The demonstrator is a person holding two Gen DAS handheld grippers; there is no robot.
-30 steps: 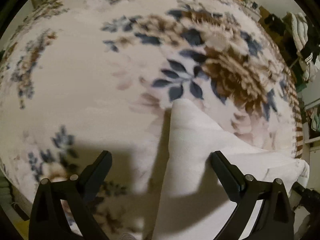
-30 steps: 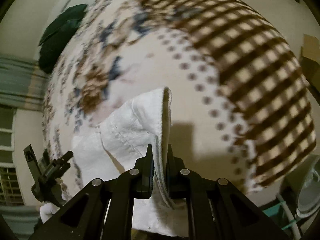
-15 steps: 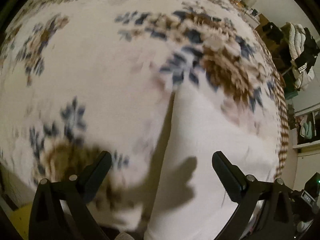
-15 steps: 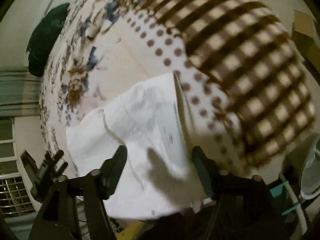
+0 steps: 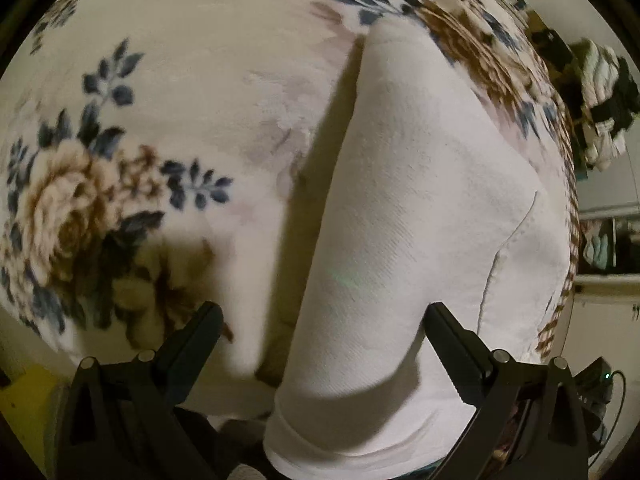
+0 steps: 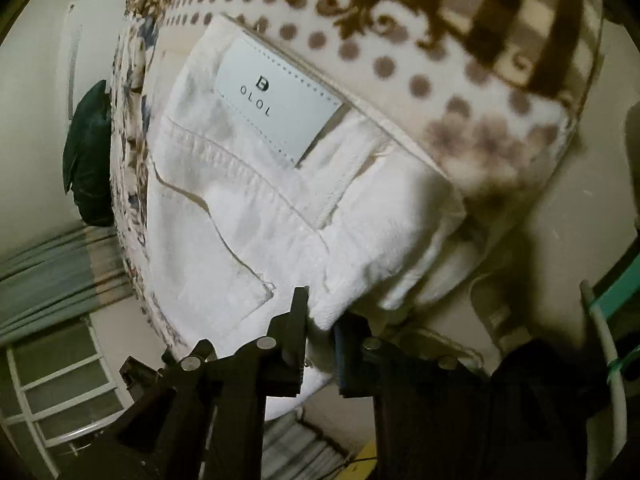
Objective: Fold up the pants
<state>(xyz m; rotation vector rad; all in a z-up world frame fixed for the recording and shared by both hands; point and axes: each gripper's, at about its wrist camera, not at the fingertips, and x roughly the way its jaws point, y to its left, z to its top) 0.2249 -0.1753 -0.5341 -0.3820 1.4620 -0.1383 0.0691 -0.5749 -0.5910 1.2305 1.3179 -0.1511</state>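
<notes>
Both grippers are working the white pants (image 6: 256, 200) lying on the floral blanket (image 5: 168, 100): right gripper (image 6: 320, 332) is pinching the waistband corner below the label (image 6: 276, 96), left gripper (image 5: 320, 328) is hovering wide above the leg, ready to grip squarely.

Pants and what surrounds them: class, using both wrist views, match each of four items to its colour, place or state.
Column one:
1. pants
2. brand patch
3. left gripper
4. right gripper

Column two:
A. open, jaws wide apart
B. white, lying on the blanket
C. shut on the pants' edge
D. pale, lettered, stitched round its border

Pairs: 1-B, 2-D, 3-A, 4-C
</notes>
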